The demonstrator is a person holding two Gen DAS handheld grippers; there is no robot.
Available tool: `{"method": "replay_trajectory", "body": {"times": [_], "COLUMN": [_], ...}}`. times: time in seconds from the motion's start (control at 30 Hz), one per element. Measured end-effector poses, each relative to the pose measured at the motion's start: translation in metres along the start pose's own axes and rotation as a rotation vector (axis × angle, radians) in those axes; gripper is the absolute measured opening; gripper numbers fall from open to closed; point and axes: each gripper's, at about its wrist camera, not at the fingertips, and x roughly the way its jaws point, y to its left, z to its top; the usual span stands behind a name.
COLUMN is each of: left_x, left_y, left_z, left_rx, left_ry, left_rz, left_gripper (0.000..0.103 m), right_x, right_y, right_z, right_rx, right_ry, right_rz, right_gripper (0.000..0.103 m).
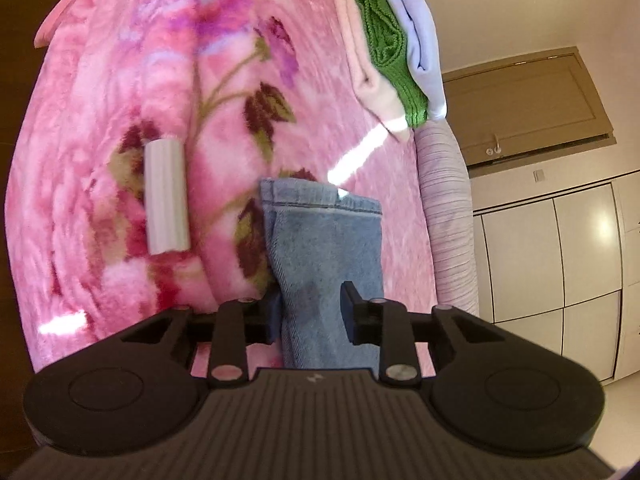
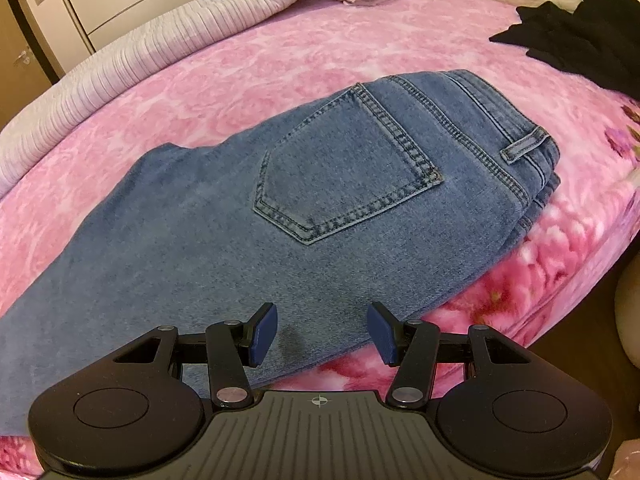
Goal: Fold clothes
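Blue jeans (image 2: 304, 200) lie on the pink floral blanket (image 2: 280, 52), back pocket up, waistband at the right. My right gripper (image 2: 322, 334) is open and empty, hovering just above the near edge of the jeans. In the left wrist view my left gripper (image 1: 312, 312) is shut on the hem end of a jeans leg (image 1: 324, 240), which hangs out past the fingers over the blanket (image 1: 100, 180).
A stack of folded clothes, pink, green and lilac (image 1: 392, 52), sits at the blanket's far edge. A white cylinder (image 1: 166, 196) lies on the blanket. A black garment (image 2: 580, 36) lies at the far right. Striped lilac bedding (image 2: 140, 40) rims the bed; wardrobe doors (image 1: 560, 264) stand beyond.
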Motion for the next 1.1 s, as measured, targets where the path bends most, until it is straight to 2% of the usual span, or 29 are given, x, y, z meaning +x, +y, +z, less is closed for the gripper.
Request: {"method": "replay_trajectory", "body": {"times": [0.03, 0.1, 0.13, 0.23, 0.37, 0.43, 0.53, 0.6, 0.67, 0.7, 0.77, 0.87, 0.93, 1.0, 1.1], "left_x": [0.001, 0.002, 0.003, 0.002, -0.003, -0.009, -0.023, -0.034, -0.036, -0.032, -0.021, -0.028, -0.039, -0.052, -0.059], "left_y": [-0.005, -0.017, -0.025, -0.063, -0.128, -0.159, -0.195, -0.206, -0.203, -0.196, -0.180, -0.162, -0.163, -0.169, -0.178], "left_z": [0.000, -0.002, -0.004, -0.018, -0.063, -0.100, -0.176, -0.236, -0.300, -0.328, -0.382, -0.410, -0.397, -0.369, -0.323], "left_rx": [0.030, 0.117, 0.185, 0.439, 0.888, 1.098, 1.351, 1.488, 1.580, 1.608, 1.648, 1.628, 1.558, 1.451, 1.353], "left_ry": [0.000, -0.003, -0.006, -0.032, -0.082, -0.105, -0.074, -0.019, 0.120, 0.211, 0.405, 0.521, 0.561, 0.589, 0.533], "left_rz": [0.017, 0.065, 0.102, 0.189, 0.226, 0.183, 0.022, -0.109, -0.231, -0.256, -0.276, -0.253, -0.278, -0.322, -0.309], "left_gripper": [0.023, 0.009, 0.009, 0.006, 0.005, 0.005, 0.004, 0.005, 0.012, 0.018, 0.018, 0.020, 0.020, 0.020, 0.020], "right_x": [0.000, 0.001, 0.000, -0.002, -0.006, -0.008, -0.014, -0.019, -0.023, -0.025, -0.027, -0.035, -0.040, -0.040, -0.039], "right_y": [0.001, 0.002, 0.001, -0.003, -0.016, -0.025, -0.039, -0.047, -0.054, -0.057, -0.062, -0.069, -0.072, -0.073, -0.061], "right_z": [0.000, 0.000, 0.001, 0.002, 0.005, 0.006, 0.007, 0.009, 0.010, 0.010, 0.011, 0.010, 0.009, 0.007, 0.005], "right_rx": [-0.002, -0.007, -0.005, 0.009, 0.036, 0.054, 0.085, 0.102, 0.118, 0.124, 0.133, 0.146, 0.136, 0.122, 0.107], "right_ry": [-0.002, -0.006, -0.009, -0.019, -0.034, -0.043, -0.058, -0.069, -0.081, -0.085, -0.085, -0.094, -0.108, -0.109, -0.101], "right_rz": [0.000, 0.001, 0.001, -0.003, -0.017, -0.024, -0.030, -0.033, -0.033, -0.033, -0.034, -0.036, -0.027, -0.036, 0.015], "right_gripper": [0.054, 0.054, 0.054, 0.054, 0.054, 0.054, 0.054, 0.054, 0.054, 0.054, 0.054, 0.054, 0.054, 0.054, 0.054]}}
